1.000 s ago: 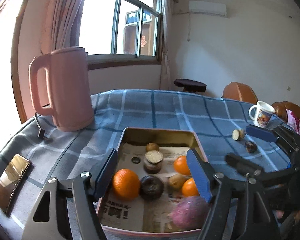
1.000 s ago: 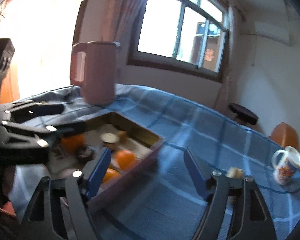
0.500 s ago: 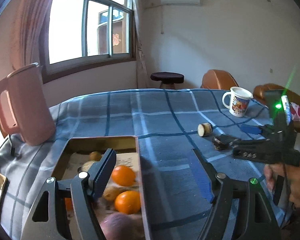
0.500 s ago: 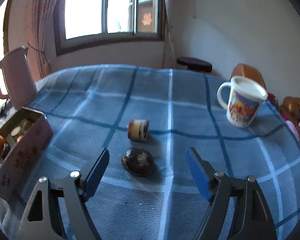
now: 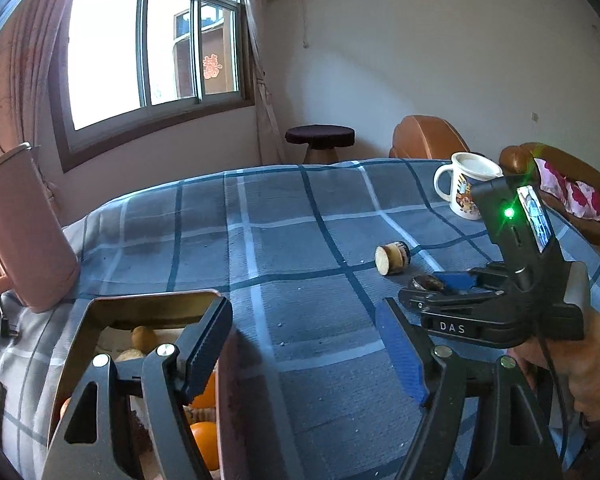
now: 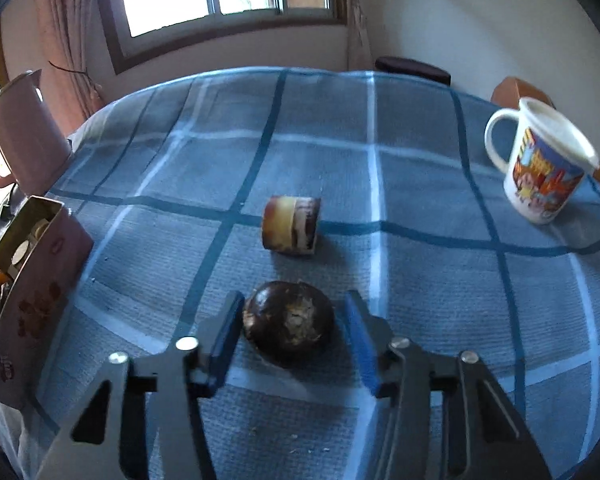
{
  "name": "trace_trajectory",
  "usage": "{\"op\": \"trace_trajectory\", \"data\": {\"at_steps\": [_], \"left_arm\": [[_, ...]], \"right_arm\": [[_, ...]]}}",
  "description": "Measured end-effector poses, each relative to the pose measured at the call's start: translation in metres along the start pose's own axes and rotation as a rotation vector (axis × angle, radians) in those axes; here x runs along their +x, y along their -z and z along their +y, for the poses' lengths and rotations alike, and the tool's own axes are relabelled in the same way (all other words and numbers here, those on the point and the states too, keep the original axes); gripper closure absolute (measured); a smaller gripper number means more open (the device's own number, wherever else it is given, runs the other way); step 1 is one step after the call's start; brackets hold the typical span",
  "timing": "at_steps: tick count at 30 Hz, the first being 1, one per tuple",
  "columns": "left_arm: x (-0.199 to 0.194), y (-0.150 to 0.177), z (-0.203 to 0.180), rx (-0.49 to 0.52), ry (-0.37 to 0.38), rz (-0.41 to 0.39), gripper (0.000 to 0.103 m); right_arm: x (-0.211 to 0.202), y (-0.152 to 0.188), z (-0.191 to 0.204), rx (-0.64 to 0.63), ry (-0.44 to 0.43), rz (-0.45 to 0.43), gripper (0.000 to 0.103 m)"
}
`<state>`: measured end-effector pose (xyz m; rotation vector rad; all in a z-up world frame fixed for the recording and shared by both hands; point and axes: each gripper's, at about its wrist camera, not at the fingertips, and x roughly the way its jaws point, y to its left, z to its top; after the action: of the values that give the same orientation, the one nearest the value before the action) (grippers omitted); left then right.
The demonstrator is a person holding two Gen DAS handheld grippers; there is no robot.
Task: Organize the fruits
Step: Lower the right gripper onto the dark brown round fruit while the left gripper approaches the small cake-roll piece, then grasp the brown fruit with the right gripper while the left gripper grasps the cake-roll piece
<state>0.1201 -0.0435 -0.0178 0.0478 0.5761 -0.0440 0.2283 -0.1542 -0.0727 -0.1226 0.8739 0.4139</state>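
Right gripper (image 6: pixel 292 336), jaws part-closed, brackets the dark round fruit (image 6: pixel 289 323) on the checked tablecloth (image 6: pixel 420 280) without gripping; it looks light, firm and smooth, best pinched across its middle; beyond lies a cut piece (image 6: pixel 291 225)

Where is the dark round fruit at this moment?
In the right wrist view, the dark round fruit lies on the blue checked tablecloth between the fingers of the open right gripper, just in front of the cut fruit piece.

pink kettle (image 5: pixel 18 232) | printed mug (image 6: pixel 540 168) | stool (image 5: pixel 320 140) | plaid tablecloth (image 6: pixel 320 128)
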Motion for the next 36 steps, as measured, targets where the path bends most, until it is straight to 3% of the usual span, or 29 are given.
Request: {"op": "trace_trajectory", "data": {"at_steps": [4,14,20,26,28,30,32,36], "left_arm": [[0.008,-0.007,-0.009,0.002,0.019,0.017,0.027],[0.066,-0.030,-0.051,-0.020,0.096,0.117,0.027],[0.114,-0.035,-0.071,-0.028,0.116,0.188,0.028],[0.150,-0.037,-0.082,-0.023,0.122,0.241,0.028],[0.158,-0.037,-0.082,-0.031,0.126,0.254,0.033],[0.162,-0.037,-0.077,-0.052,0.143,0.269,0.051],[0.165,-0.037,-0.074,-0.061,0.151,0.279,0.061],[0.160,-0.033,-0.068,-0.072,0.172,0.279,0.066]], "right_arm": [[-0.010,0.002,-0.004,0.006,0.017,-0.042,0.059],[-0.031,0.004,-0.070,0.142,0.227,-0.099,0.059],[-0.035,0.004,-0.097,0.215,0.217,-0.108,0.059],[-0.044,0.008,-0.100,0.231,0.208,-0.133,0.059],[-0.045,0.008,-0.099,0.227,0.206,-0.138,0.059],[-0.044,0.007,-0.098,0.221,0.206,-0.141,0.059],[-0.043,0.006,-0.096,0.210,0.211,-0.138,0.059],[-0.045,0.006,-0.090,0.185,0.221,-0.153,0.059]]}}
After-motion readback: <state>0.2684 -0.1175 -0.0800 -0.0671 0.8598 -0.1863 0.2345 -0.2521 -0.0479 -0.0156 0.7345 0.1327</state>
